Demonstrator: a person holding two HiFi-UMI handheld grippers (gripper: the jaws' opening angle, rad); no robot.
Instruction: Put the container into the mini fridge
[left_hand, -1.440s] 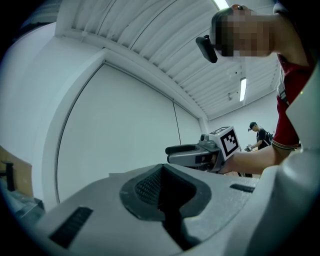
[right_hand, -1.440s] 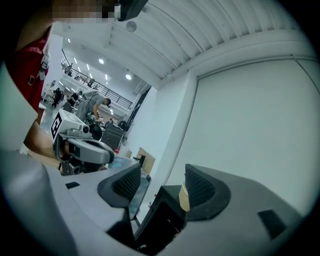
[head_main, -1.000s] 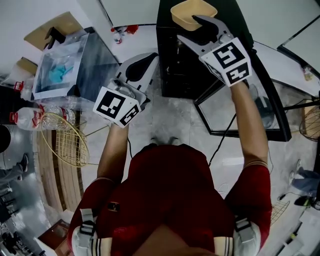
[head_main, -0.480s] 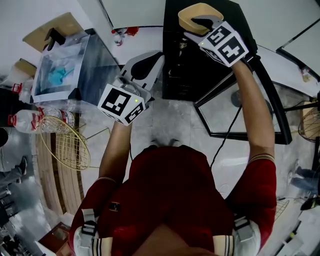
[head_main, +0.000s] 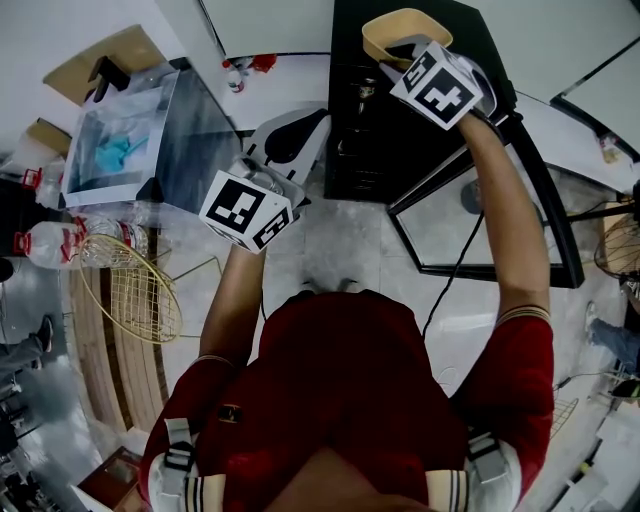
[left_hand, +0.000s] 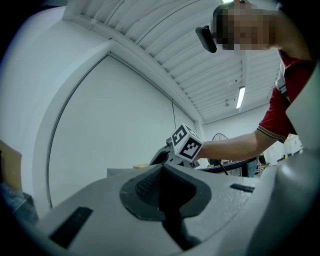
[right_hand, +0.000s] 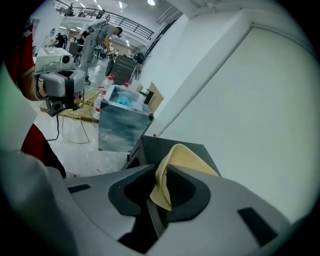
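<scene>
A tan, shallow container (head_main: 400, 30) sits on top of the black mini fridge (head_main: 400, 130) at the top of the head view. My right gripper (head_main: 400, 52) reaches over the container's near rim. In the right gripper view the thin tan rim (right_hand: 187, 160) stands between the jaws of the right gripper (right_hand: 161, 175), which are closing and pinch it. My left gripper (head_main: 285, 140) hangs lower, left of the fridge, away from the container. In its own view the left gripper (left_hand: 161, 175) is shut and holds nothing.
The fridge's glass door (head_main: 480, 220) stands swung open to the right. A shiny metal box (head_main: 130, 140) with something blue inside stands at the left, with water bottles (head_main: 60, 235) and a wire basket (head_main: 130, 290) beside it. A person (right_hand: 100, 35) stands far off.
My right gripper moved forward onto the container's rim and its jaws narrowed from wide open to pinching the rim. The left gripper barely shifted.
</scene>
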